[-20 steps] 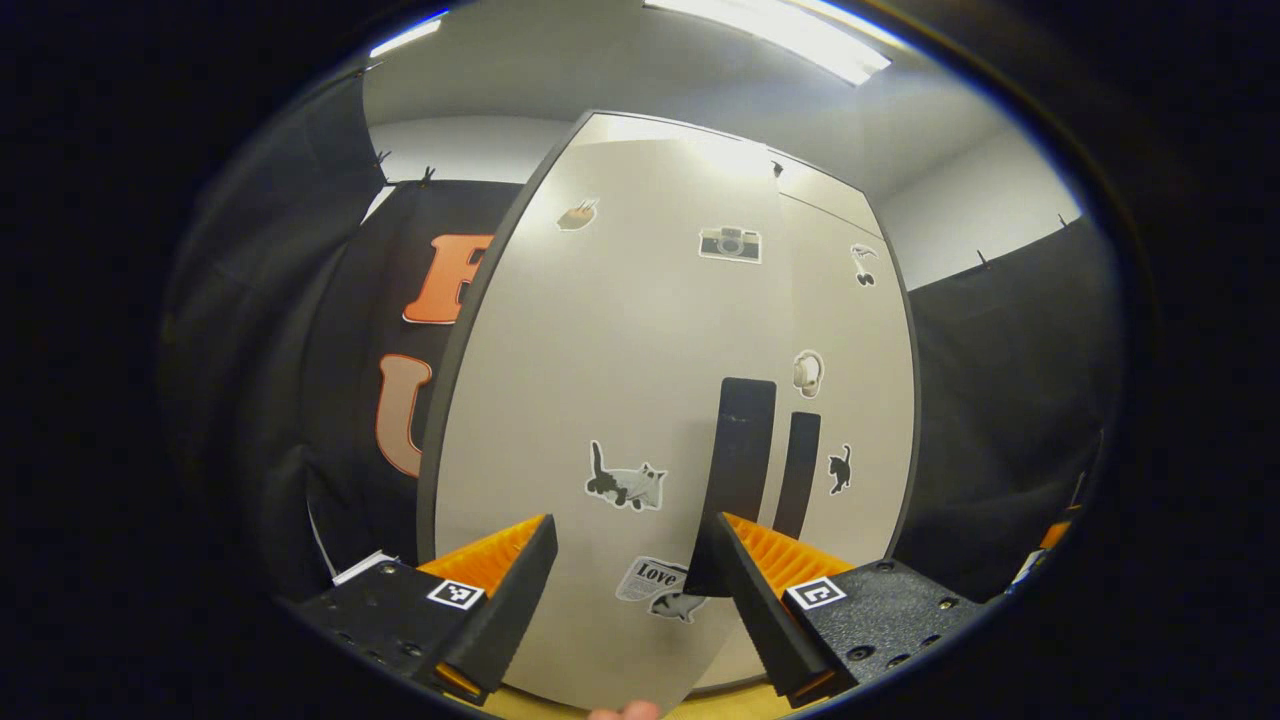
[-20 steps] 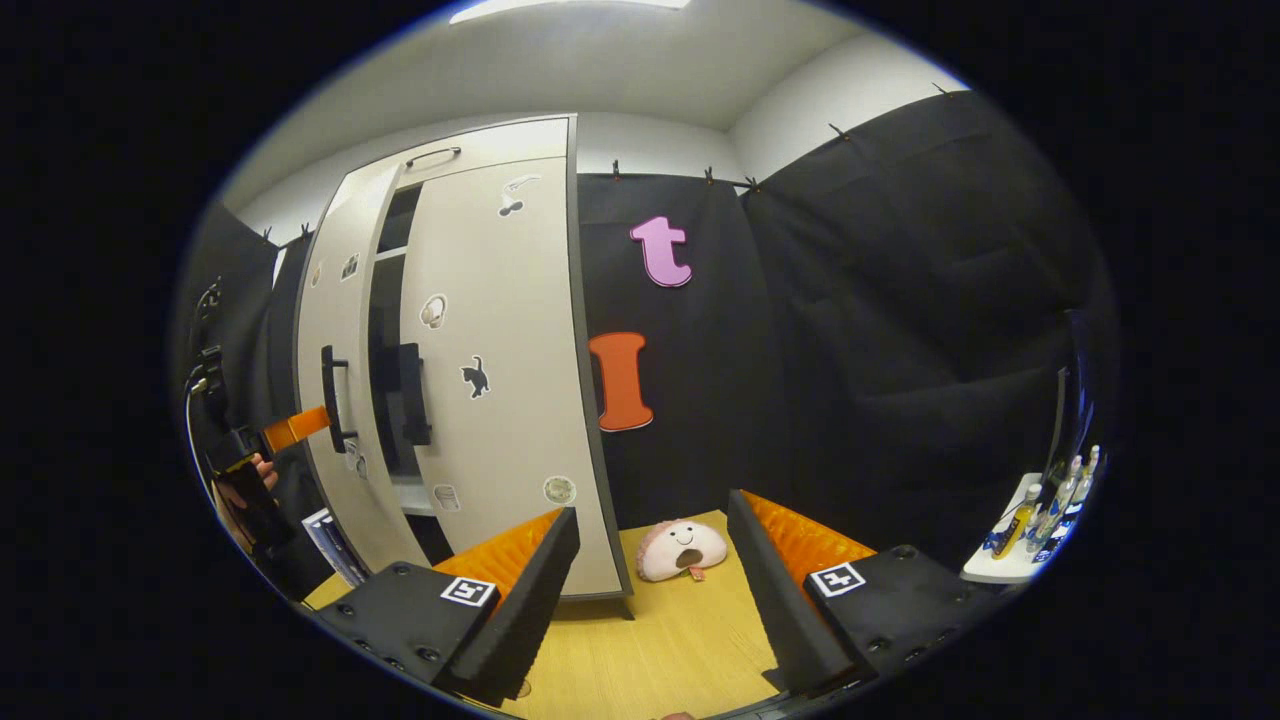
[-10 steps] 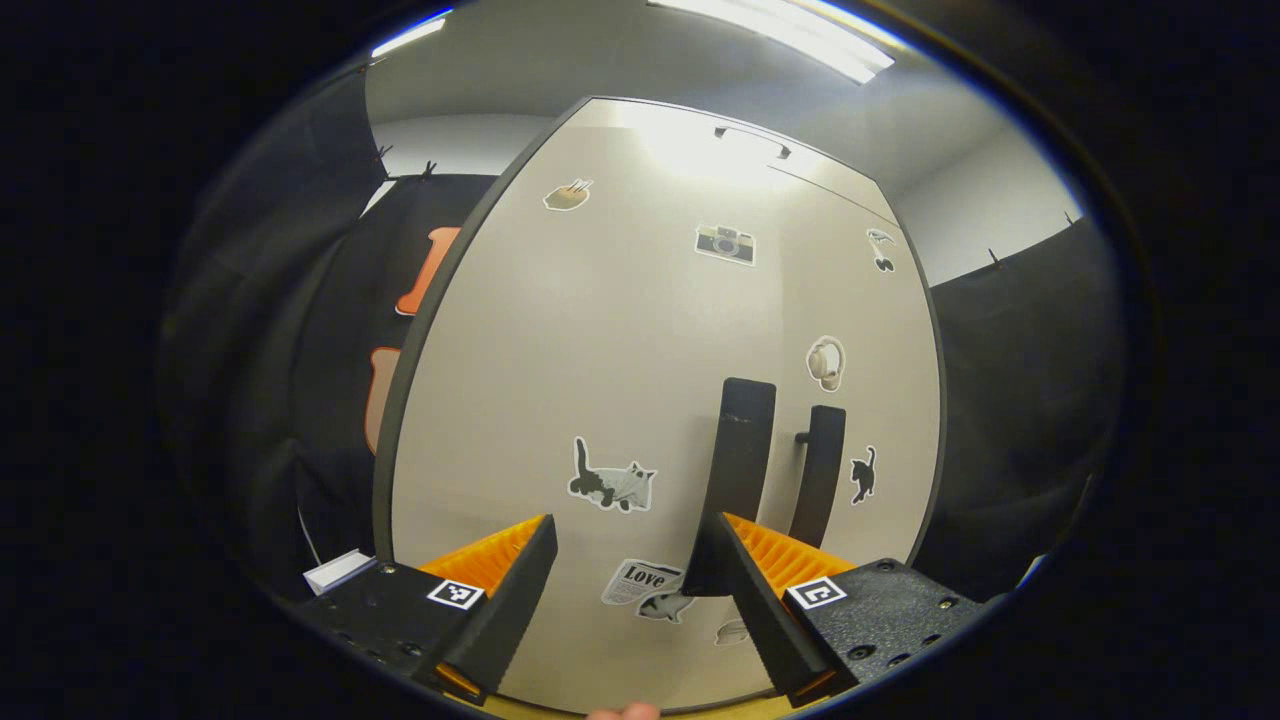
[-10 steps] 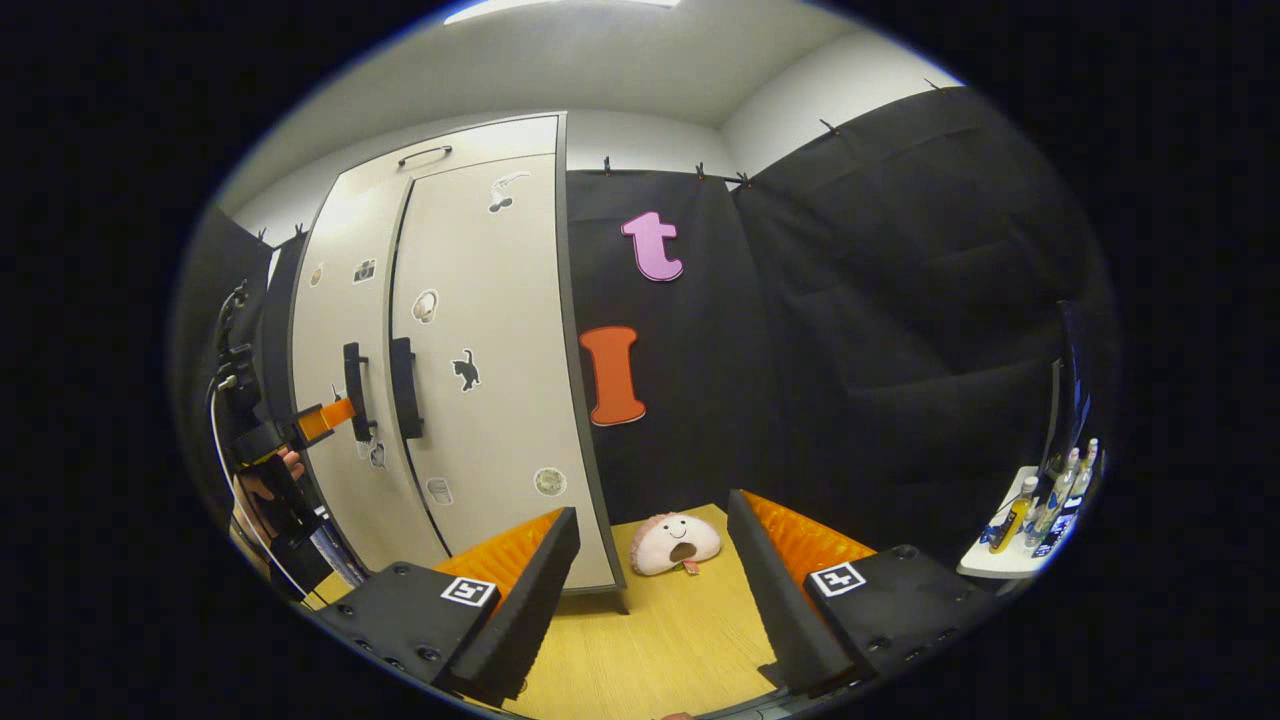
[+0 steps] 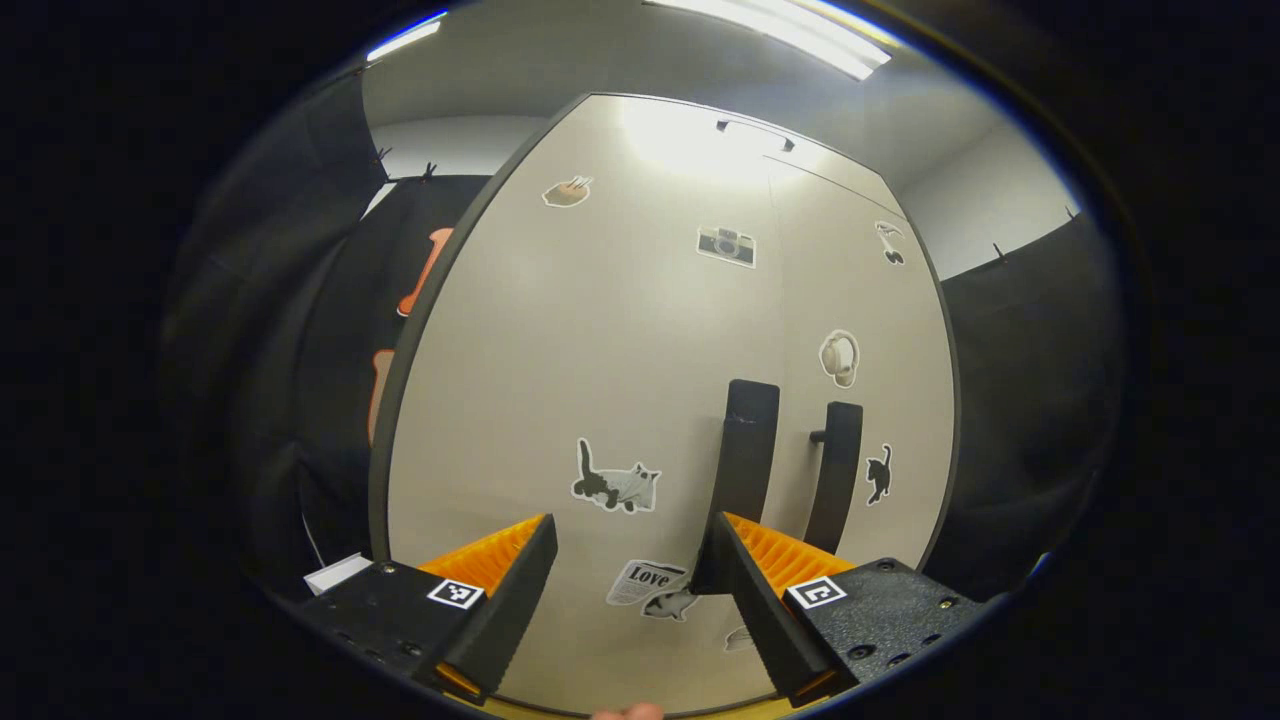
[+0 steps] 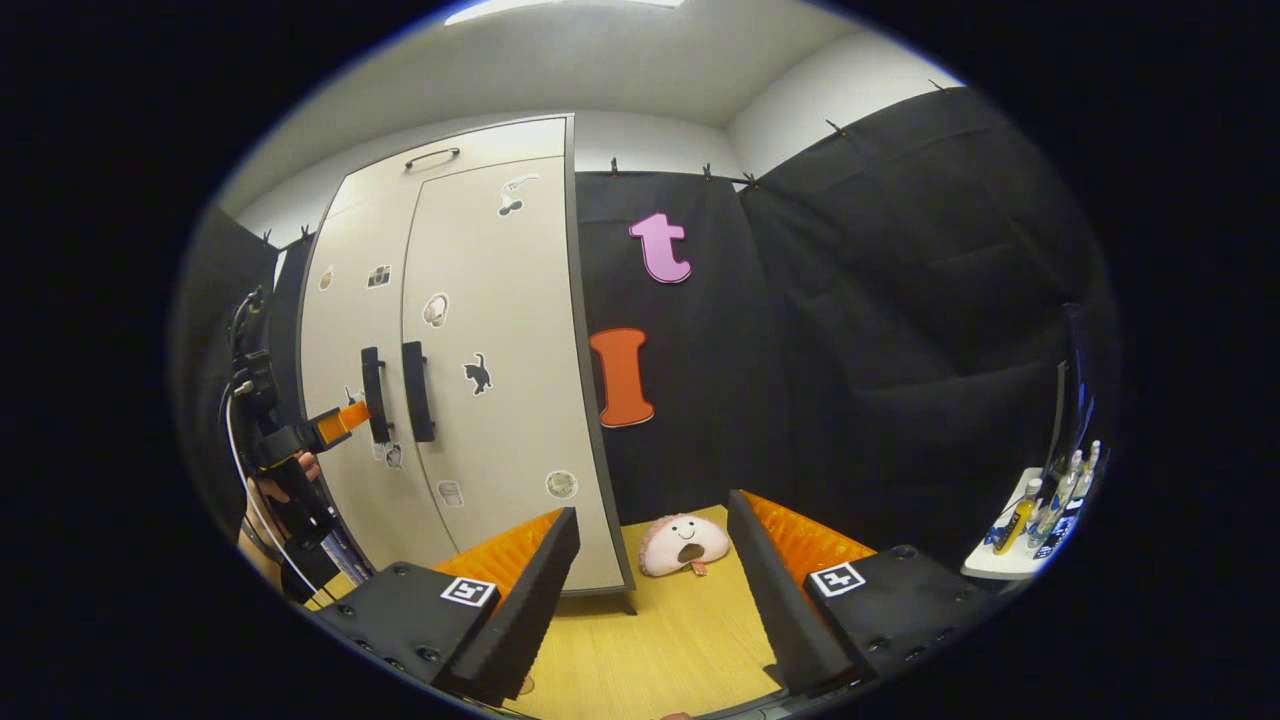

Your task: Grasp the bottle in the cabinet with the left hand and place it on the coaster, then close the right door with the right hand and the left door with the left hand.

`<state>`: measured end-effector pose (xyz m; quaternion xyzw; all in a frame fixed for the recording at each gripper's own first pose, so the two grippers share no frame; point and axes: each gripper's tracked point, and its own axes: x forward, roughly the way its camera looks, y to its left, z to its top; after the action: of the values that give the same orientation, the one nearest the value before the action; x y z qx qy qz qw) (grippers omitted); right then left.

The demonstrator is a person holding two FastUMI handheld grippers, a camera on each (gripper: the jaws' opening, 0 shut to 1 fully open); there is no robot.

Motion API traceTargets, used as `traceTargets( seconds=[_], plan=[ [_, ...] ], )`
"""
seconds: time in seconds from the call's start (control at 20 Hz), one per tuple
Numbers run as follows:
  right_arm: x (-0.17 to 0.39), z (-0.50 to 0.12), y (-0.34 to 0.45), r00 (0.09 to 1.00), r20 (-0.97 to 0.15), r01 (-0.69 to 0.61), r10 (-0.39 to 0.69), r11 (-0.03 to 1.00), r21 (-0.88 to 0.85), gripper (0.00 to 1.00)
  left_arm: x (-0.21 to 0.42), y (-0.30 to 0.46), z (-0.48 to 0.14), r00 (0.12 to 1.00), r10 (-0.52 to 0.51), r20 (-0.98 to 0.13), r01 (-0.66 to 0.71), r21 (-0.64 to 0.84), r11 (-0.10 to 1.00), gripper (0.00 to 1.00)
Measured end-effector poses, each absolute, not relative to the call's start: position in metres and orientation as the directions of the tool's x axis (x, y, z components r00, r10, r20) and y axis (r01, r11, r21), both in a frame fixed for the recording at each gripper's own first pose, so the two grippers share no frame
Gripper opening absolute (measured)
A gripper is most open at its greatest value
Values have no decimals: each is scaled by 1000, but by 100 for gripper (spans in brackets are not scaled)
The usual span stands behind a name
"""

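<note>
In the right gripper view, the tall beige two-door cabinet (image 6: 470, 340) is set at the left, against the booth wall, with its left door (image 6: 345, 340) and right door (image 6: 490, 330) side by side and the two black bar handles (image 6: 395, 392) placed next to each other at the meeting edges. The light wooden tabletop (image 6: 650, 640) is spread before the cabinet. A round pink plush toy (image 6: 685, 545) is laid on the tabletop, just right of the cabinet's foot. A white shelf with small bottles (image 6: 1035, 520) is placed far right, well apart. The left gripper (image 6: 340, 420) is held at the left door's handle. In the left gripper view, the left door (image 5: 600, 400) is faced closely, its handle (image 5: 745, 470) just above the right finger (image 5: 760, 590).
</note>
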<state>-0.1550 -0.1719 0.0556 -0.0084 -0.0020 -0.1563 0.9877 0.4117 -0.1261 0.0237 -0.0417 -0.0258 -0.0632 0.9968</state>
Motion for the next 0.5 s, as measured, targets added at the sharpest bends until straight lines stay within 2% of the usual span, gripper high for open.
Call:
traceTargets(
  seconds=[0.5],
  plan=[
    [-116,48,-132,983,-7,185,-185,983,-19,98,337,-56,61,995,-47,88,50,-29,998,95]
  ],
)
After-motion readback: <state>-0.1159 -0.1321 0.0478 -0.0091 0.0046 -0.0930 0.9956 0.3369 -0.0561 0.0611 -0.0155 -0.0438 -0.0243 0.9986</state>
